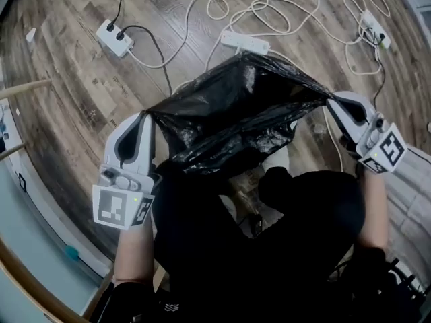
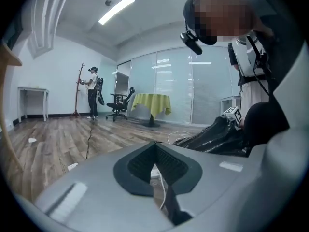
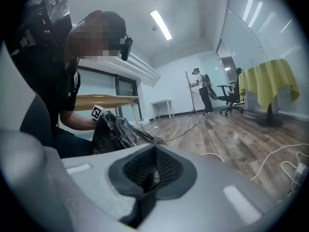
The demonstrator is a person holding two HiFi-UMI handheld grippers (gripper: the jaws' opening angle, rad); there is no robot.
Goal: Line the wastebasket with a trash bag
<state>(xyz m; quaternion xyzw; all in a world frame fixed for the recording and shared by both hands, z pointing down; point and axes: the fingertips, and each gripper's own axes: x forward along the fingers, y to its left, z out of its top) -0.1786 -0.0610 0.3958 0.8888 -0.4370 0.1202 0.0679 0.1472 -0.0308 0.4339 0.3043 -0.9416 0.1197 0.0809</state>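
Observation:
A black trash bag (image 1: 236,110) hangs spread out between my two grippers, above the wooden floor and in front of the person's dark-clothed body. My left gripper (image 1: 149,116) is shut on the bag's left edge. My right gripper (image 1: 331,99) is shut on its right edge. In the left gripper view the jaws (image 2: 155,144) are closed and the bag (image 2: 215,137) stretches off to the right. The right gripper view shows closed jaws (image 3: 154,146) with the bag (image 3: 116,132) running off to the left. A pale object (image 1: 277,159) shows just under the bag; I cannot tell whether it is the wastebasket.
Power strips (image 1: 113,37) (image 1: 245,42) (image 1: 374,28) and looping white cables (image 1: 269,9) lie on the floor beyond the bag. A wooden table edge (image 1: 23,88) is at the left. Far off are a second person (image 2: 92,92), an office chair (image 2: 120,105) and a yellow-clothed table (image 2: 150,103).

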